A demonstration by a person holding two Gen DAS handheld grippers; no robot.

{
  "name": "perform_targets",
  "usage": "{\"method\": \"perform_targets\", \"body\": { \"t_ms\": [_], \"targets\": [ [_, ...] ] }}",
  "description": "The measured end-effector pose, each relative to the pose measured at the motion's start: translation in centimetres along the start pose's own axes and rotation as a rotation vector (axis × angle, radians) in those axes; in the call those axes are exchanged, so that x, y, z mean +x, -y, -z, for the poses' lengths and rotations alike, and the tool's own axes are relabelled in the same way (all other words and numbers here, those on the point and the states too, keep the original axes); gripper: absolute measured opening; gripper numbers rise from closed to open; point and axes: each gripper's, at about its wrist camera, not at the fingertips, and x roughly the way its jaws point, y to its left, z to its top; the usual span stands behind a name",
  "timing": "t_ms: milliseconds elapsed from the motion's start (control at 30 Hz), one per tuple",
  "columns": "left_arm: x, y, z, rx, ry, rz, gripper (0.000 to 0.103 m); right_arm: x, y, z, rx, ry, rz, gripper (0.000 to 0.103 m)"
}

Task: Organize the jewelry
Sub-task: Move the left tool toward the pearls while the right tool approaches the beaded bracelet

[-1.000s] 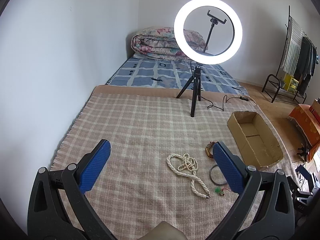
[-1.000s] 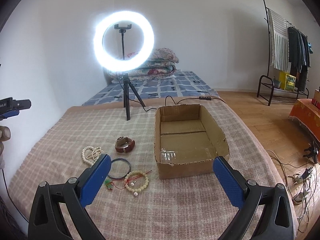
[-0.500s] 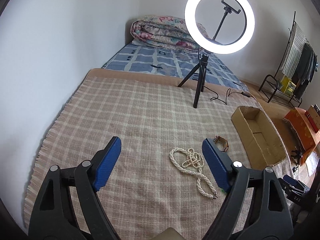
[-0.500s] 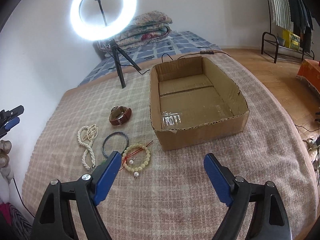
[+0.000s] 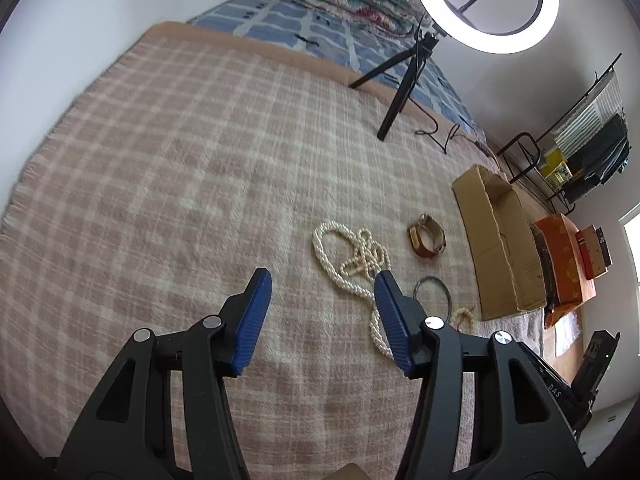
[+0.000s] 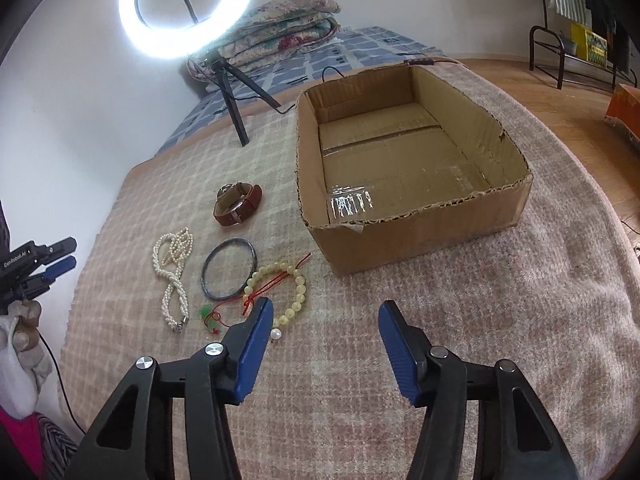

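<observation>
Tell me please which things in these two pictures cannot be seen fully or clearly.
- Left wrist view: the pearl necklace has its lower end hidden behind a blue finger of the left gripper.
- Left wrist view: the yellow bead bracelet is mostly hidden behind that finger's black arm.
- Right wrist view: the watch dial is too small to read.
- Right wrist view: the small green charm is too small to identify.

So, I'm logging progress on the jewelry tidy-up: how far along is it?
Nothing is done yet: the cardboard box holds no jewelry. Both the left gripper and right gripper are open and hold nothing. Left on the blanket: pearl necklace, watch, dark bangle, bead bracelet, and a small green charm.
</observation>
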Motion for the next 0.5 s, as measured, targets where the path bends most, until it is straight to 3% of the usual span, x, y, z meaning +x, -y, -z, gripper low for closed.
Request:
{"method": "perform_targets", "body": {
  "t_ms": [367, 500],
  "targets": [
    [3.3, -0.8, -1.0, -0.081, -0.076, 0.034, 0.055, 1.5, 0.8, 0.0, 0.033, -0.031, -0.009, 0.053],
    [4.9, 0.4, -2.1, -0.025, -0.097, 0.047, 0.055, 2.2, 0.8, 0.0, 0.035, -0.047, -0.008, 0.053]
  ]
}}
